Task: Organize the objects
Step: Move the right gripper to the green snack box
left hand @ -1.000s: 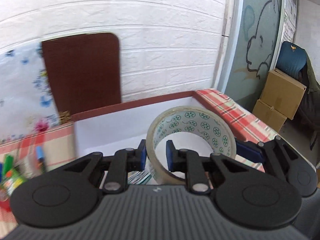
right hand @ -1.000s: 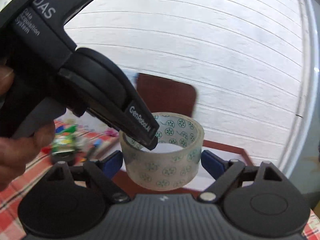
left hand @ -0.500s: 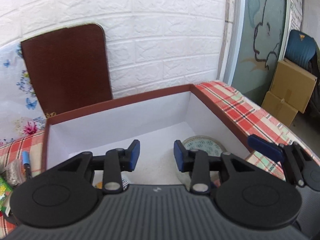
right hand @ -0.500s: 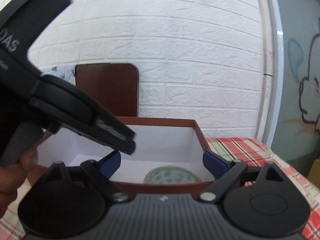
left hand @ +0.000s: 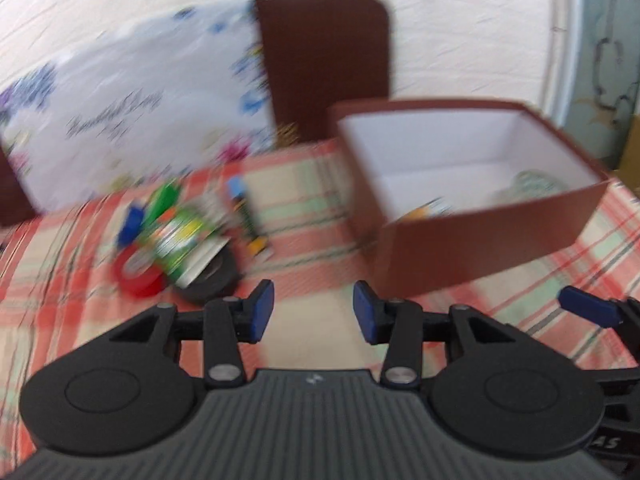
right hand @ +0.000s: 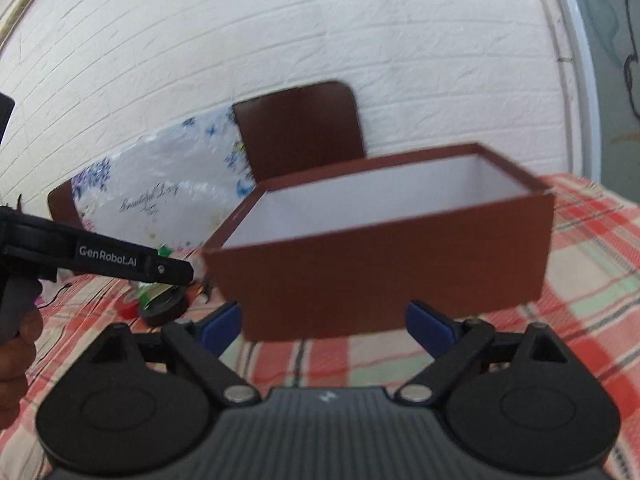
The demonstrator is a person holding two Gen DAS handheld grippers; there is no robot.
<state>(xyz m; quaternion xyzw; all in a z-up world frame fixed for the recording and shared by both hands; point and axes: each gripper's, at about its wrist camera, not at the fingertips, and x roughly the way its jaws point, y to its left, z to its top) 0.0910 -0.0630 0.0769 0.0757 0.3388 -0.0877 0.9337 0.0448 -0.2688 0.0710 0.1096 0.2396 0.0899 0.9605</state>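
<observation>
A brown box (left hand: 492,236) with a white inside stands on the checked tablecloth; the patterned clear tape roll (left hand: 536,184) lies inside it at the right. My left gripper (left hand: 313,316) is open and empty, low over the cloth, left of the box. Ahead of it to the left lies a pile: a red tape roll (left hand: 136,274), a black tape roll (left hand: 216,276), a green packet (left hand: 180,240) and markers (left hand: 244,208). My right gripper (right hand: 324,322) is open and empty, just in front of the box (right hand: 384,268). The left gripper's body (right hand: 108,262) shows at its left.
A brown board (left hand: 324,64) and a floral plastic sheet (left hand: 132,120) lean against the white brick wall behind the table. The checked tablecloth (right hand: 592,264) runs on to the right of the box.
The left gripper let go of the clear tape roll into the box, then drew back and swung left toward the pile. The right gripper dropped lower in front of the box.
</observation>
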